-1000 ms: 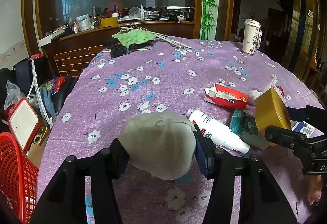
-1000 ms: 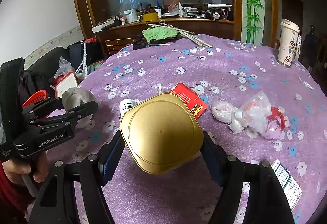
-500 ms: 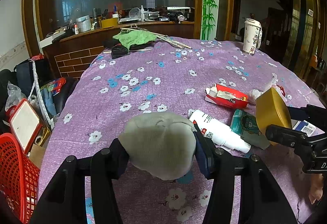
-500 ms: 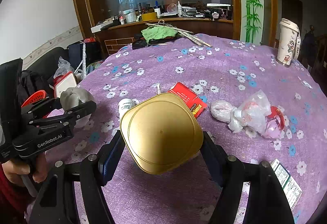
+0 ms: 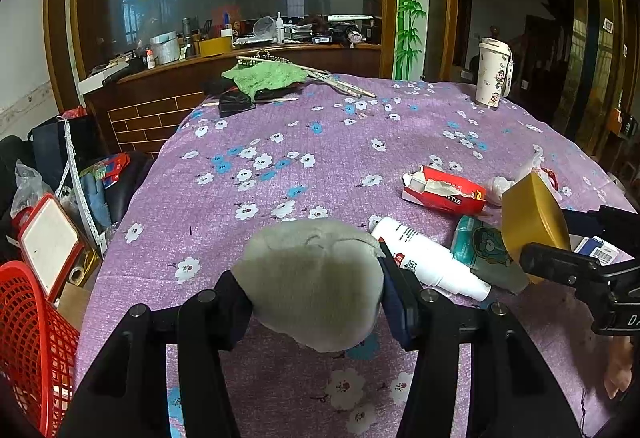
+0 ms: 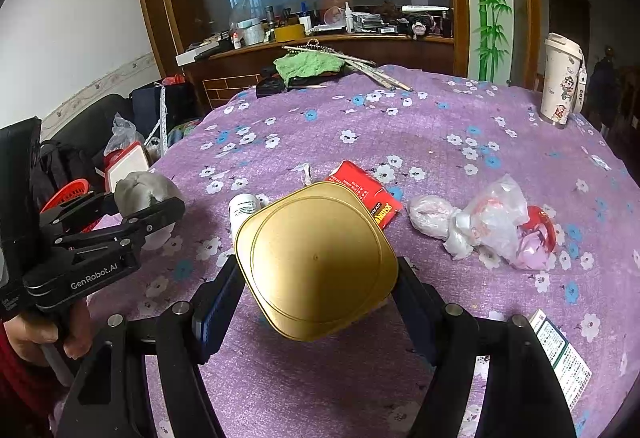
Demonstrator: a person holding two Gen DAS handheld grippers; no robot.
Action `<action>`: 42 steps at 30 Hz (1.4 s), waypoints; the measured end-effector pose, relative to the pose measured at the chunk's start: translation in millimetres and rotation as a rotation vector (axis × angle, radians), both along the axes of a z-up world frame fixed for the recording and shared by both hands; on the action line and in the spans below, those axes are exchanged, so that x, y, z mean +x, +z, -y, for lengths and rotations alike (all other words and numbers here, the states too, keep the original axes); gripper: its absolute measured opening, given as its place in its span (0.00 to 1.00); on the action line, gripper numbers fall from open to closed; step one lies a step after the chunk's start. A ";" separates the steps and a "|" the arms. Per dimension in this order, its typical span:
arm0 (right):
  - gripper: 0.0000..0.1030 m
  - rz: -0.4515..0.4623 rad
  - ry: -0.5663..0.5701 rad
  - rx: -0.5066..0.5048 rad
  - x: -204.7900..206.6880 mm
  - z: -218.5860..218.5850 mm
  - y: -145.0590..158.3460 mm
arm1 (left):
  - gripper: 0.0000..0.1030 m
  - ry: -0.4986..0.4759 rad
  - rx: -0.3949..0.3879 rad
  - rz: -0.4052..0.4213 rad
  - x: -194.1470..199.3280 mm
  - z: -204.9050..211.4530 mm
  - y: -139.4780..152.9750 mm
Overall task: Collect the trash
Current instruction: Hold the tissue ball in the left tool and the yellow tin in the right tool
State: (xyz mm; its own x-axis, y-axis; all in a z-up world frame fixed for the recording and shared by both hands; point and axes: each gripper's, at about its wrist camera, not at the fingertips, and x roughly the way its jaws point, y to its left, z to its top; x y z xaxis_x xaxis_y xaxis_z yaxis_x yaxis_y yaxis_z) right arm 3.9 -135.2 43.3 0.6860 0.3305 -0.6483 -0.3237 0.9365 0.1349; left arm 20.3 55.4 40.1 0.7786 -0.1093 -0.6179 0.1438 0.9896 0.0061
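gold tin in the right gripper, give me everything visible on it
The gold tin is a rounded-square, metallic-looking container with a matte gold finish. The face toward the right wrist camera shows a raised border line and a small centre dimple. It is clamped between the right gripper's fingers, tilted, held above the purple floral tablecloth. From the left wrist view it shows edge-on, with some depth to its side wall. Whether that face is lid or base is unclear. Only the finger pads appear to touch it.
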 end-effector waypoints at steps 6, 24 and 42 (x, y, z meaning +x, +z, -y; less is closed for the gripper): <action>0.76 -0.003 -0.006 0.003 1.9 1.4 -0.7 | 0.52 0.003 -0.001 0.002 -0.1 -1.2 2.6; 0.76 0.007 -0.020 0.005 2.3 4.4 0.8 | 0.52 -0.005 -0.007 0.007 -1.9 0.6 2.4; 0.76 0.014 -0.019 0.008 0.6 3.4 3.4 | 0.52 -0.009 -0.020 -0.001 -2.2 0.7 1.0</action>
